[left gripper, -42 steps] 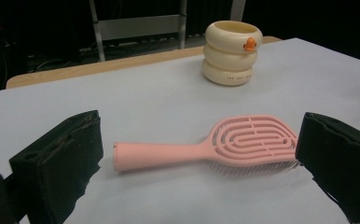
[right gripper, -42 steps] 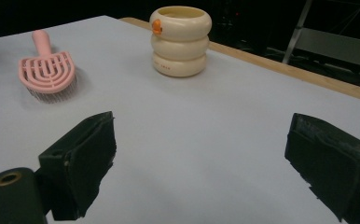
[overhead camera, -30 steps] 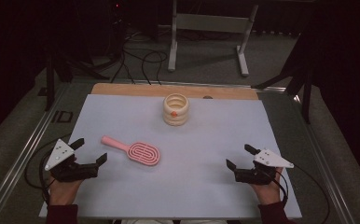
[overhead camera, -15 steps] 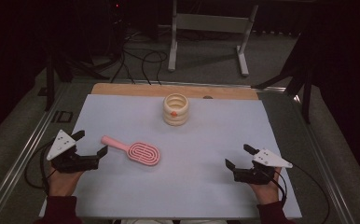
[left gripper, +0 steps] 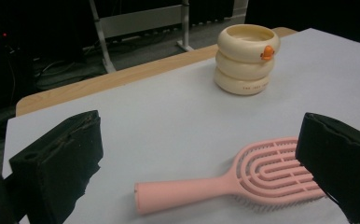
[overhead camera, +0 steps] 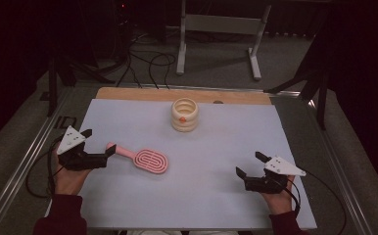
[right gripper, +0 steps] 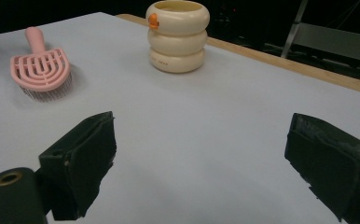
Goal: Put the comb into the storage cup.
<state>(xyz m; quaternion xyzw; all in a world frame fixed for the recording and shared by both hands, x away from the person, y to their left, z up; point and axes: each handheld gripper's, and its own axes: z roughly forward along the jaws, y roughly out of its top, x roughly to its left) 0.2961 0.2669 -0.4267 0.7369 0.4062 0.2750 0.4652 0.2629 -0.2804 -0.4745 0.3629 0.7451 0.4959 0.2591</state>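
A pink hairbrush (overhead camera: 145,159) lies flat on the pale mat, handle pointing left. My left gripper (overhead camera: 99,141) is open just left of it, its jaws on either side of the handle's end without touching. In the left gripper view the hairbrush (left gripper: 262,175) lies between the wide jaws of the left gripper (left gripper: 199,123). A cream ringed cup (overhead camera: 184,115) with an orange dot stands at the back centre. My right gripper (overhead camera: 248,163) is open and holds nothing at the front right. From the right gripper (right gripper: 202,122), the cup (right gripper: 177,35) and brush (right gripper: 40,63) are farther off.
The pale mat (overhead camera: 226,142) covers a wooden table whose far edge (overhead camera: 143,94) shows as a bare strip. Metal rails (overhead camera: 25,161) run along both sides. Behind the table are a stand (overhead camera: 216,29) and floor cables (overhead camera: 143,58).
My left gripper has moved forward and right, up to the brush handle's end. The right gripper has barely shifted. Brush and cup have not moved.
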